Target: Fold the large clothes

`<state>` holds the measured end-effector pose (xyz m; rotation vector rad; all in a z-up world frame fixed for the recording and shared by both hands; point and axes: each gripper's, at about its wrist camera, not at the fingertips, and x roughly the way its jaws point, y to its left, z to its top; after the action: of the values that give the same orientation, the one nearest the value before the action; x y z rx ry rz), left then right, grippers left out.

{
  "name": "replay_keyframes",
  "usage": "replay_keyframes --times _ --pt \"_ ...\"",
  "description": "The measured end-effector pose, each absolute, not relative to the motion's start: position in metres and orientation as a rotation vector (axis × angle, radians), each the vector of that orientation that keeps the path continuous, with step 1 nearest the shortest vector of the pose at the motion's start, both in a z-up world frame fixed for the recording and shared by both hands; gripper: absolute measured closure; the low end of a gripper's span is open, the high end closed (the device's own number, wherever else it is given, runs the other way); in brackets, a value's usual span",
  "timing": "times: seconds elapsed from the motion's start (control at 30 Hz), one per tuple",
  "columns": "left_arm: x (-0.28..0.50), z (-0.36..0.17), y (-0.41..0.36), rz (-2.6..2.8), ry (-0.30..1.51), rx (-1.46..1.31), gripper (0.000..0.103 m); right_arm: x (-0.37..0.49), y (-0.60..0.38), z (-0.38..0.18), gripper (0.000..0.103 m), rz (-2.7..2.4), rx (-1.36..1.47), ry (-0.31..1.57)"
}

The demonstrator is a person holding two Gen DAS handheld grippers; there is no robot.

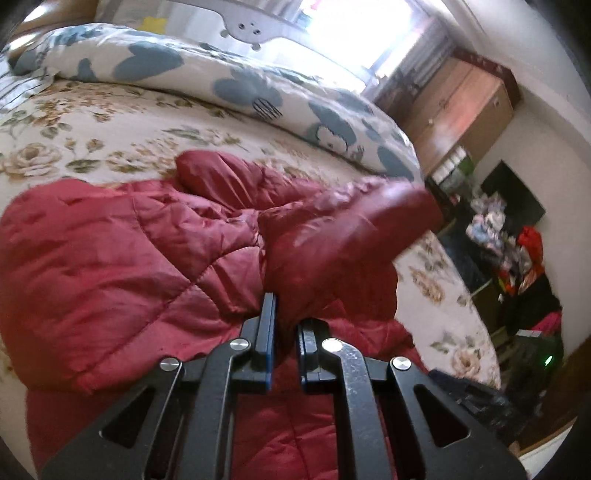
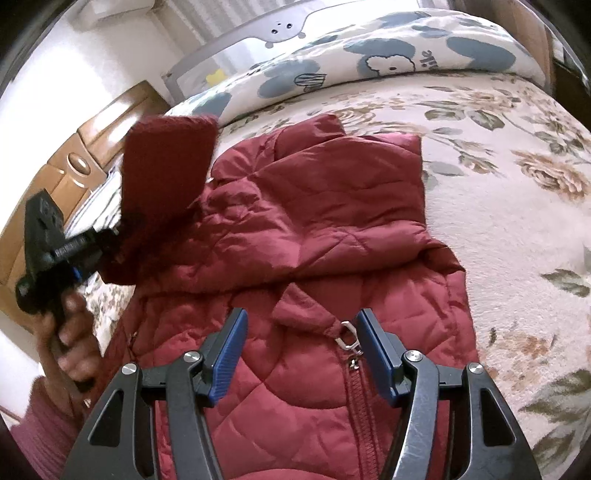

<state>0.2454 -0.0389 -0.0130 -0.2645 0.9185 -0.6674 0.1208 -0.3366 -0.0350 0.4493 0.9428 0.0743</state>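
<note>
A quilted red puffer jacket lies front up on the floral bed sheet. In the left wrist view my left gripper is shut on the jacket's sleeve, which rises blurred off the bed to the right. In the right wrist view the same left gripper, held in a hand, lifts that sleeve above the jacket's left side. My right gripper hovers open over the jacket's chest with nothing between its blue pads. The zipper pull lies just inside its right finger.
A white duvet with blue flowers is bunched along the far side of the bed, before a grey bed rail. Wooden cabinets and a heap of clutter stand past the bed's edge. Bare sheet lies right of the jacket.
</note>
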Motion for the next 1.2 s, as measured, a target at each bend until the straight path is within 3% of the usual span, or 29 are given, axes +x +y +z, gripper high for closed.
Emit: replay_keyframes --times 0.4,0.47,0.53,0.83,0.87,0.93,0.97,1.07,1.13,1.2 --pt "0.219 -0.043 -0.113 -0.694 0.939 -0.009 0.096 0.144 -0.383 -0.024 0.038 0.088 0.661 0.869" --pt "0.215 -0.046 -0.12 -0.702 0.94 0.018 0.096 0.156 -0.387 -0.026 0.034 0.098 0.687 0.863" --pt "0.213 -0.049 -0.123 -0.7 0.943 0.025 0.096 0.171 -0.39 -0.031 0.025 0.118 0.72 0.868" --pt "0.217 -0.052 -0.122 -0.701 0.963 0.001 0.096 0.221 -0.394 -0.084 0.025 0.176 0.903 0.944" --pt "0.218 -0.052 -0.122 -0.702 0.966 -0.001 0.096 0.223 -0.393 -0.086 0.029 0.182 0.911 0.946" --pt "0.219 -0.054 -0.122 -0.705 0.972 -0.005 0.096 0.228 -0.389 -0.089 0.054 0.211 0.925 0.949" --pt "0.219 -0.054 -0.121 -0.702 0.979 -0.005 0.095 0.231 -0.388 -0.09 0.077 0.222 0.934 0.951" --pt "0.219 -0.052 -0.116 -0.716 1.021 -0.024 0.083 0.232 -0.384 -0.085 0.089 0.214 0.909 0.938" --pt "0.218 -0.048 -0.109 -0.746 1.044 -0.057 0.066 0.23 -0.385 -0.076 0.092 0.204 0.891 0.914" --pt "0.214 -0.043 -0.101 -0.767 1.039 -0.079 0.057 0.227 -0.388 -0.066 0.093 0.195 0.872 0.884"
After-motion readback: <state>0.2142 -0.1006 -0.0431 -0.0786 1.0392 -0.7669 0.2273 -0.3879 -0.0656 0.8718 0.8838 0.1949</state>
